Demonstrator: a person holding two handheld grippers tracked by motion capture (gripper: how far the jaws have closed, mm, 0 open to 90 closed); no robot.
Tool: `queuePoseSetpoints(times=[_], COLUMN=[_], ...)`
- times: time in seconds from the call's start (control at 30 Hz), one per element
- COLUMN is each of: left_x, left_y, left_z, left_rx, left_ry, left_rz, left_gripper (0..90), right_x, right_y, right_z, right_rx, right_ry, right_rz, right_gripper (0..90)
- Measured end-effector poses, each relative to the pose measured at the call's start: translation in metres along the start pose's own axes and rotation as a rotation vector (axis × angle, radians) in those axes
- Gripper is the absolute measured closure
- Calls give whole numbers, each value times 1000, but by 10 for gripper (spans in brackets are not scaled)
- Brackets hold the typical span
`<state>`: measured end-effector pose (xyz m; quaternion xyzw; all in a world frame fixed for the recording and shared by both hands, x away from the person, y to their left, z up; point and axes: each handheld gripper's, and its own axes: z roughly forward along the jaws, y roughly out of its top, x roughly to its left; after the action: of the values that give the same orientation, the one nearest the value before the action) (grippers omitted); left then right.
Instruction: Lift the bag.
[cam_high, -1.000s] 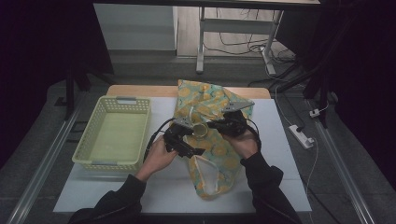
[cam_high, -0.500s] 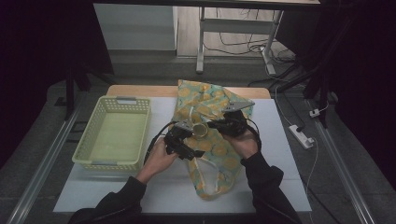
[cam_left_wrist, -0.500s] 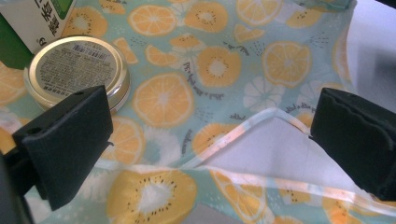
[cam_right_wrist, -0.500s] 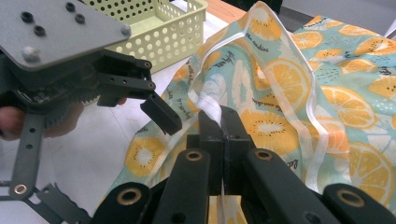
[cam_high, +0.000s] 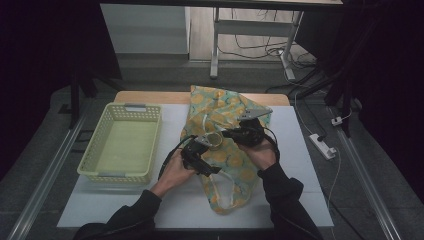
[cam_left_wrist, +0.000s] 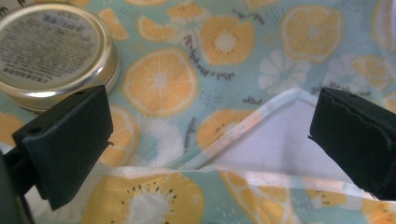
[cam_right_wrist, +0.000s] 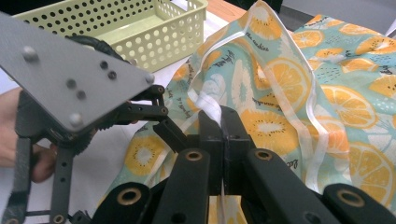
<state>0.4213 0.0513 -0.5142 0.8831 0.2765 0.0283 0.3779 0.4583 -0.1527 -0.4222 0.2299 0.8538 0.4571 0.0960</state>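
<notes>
Fruit-print bag (cam_high: 220, 150) lay on the counter (cam_high: 300, 150) w/ a tin (cam_high: 214, 140) resting on it. Over the last sec the left gripper (cam_high: 206, 170) shifted slightly, fingers (cam_left_wrist: 65, 140) spread at the bag's mouth. Right gripper (cam_right_wrist: 219, 122) pinched the bag's white edge, lifting it; likely opening the bag.

Left gripper (cam_high: 212, 171) gapes; right gripper (cam_high: 226, 134) clamped.

Two black grippers: left gripper (cam_high: 206, 153), right gripper (cam_high: 231, 133). Flat matte black jaws with small holes on the left. Grey three-cornered plate (cam_right_wrist: 70, 77) with round screws on top. Black linkage bars with ringed pivot holes. Black cable (cam_high: 167, 159) looping behind. Dark long sleeves (cam_high: 282, 192).
</notes>
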Motion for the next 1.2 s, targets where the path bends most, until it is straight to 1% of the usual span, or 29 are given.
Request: queuePoseSetpoints(times=[0.1, 0.2, 0.23, 0.43, 0.47, 0.53, 0.57, 0.6, 0.63, 0.7, 0.73, 0.8, 0.83, 0.87, 0.93, 1.0, 1.03, 1.1, 1.17, 1.2], left_x=[0, 0, 0, 0, 0, -1, -2, -2, -3, -3, -2, 0, 0, 1, 0, -1, -1, -1, -2, -3], left_y=[-3, -5, -5, -9, -9, -10, -10, -10, -9, -9, -8, -8, -7, -7, -6, -6, -6, -6, -5, -5], left_z=[5, 10, 11, 18, 20, 24, 25, 25, 25, 25, 24, 20, 19, 18, 17, 15, 15, 14, 14, 14], left_rx=[12, 32, 34, 56, 63, 91, 91, 97, 94, 99, 100, 107, 96, 107, 101, 100, 100, 100, 103, 106], left_ry=[3, 16, 26, 36, 41, 68, 81, 83, 86, 90, 97, 97, 100, 99, 97, 96, 91, 95, 82, 80], left_rz=[10, 36, 44, 60, 67, 73, 86, 91, 80, 80, 74, 82, 71, 79, 72, 75, 72, 56, 48, 44], left_gripper=[0, 0, 0, 3, 5, 14, 14, 15, 17, 37, 53, 128, 189, 234, 317, 445, 505, 570, 688, 722], right_x=[0, -1, -1, -1, -1, -1, -2, -2, -2, -2, -2, -2, -2, -1, -1, -1, -2, -2, -2, -2], right_y=[0, -1, -1, -1, -1, -1, -1, -1, -1, -1, -1, 0, 0, 0, 0, 0, 0, -1, -1, -1], right_z=[0, 0, 0, 1, 1, 1, 0, 0, 0, -1, -1, -1, -1, -1, -1, -1, -1, -1, -1, -1], right_rx=[3, 2, 3, 3, 3, 1, 2, 1, 0, -3, -4, -5, -5, -5, -5, -4, -4, -4, -3, -3], right_ry=[0, -1, -2, -3, -2, -3, -3, -4, -5, -5, -5, -4, -5, -4, -5, -5, -6, -6, -5, -5], right_rz=[3, 3, 2, 2, 2, 2, 2, 2, 3, 3, 4, 4, 3, 3, 2, 3, 3, 4, 4, 4], right_gripper=[896, 896, 896, 896, 896, 896, 896, 896, 896, 896, 896, 896, 896, 896, 896, 896, 896, 896, 896, 896])
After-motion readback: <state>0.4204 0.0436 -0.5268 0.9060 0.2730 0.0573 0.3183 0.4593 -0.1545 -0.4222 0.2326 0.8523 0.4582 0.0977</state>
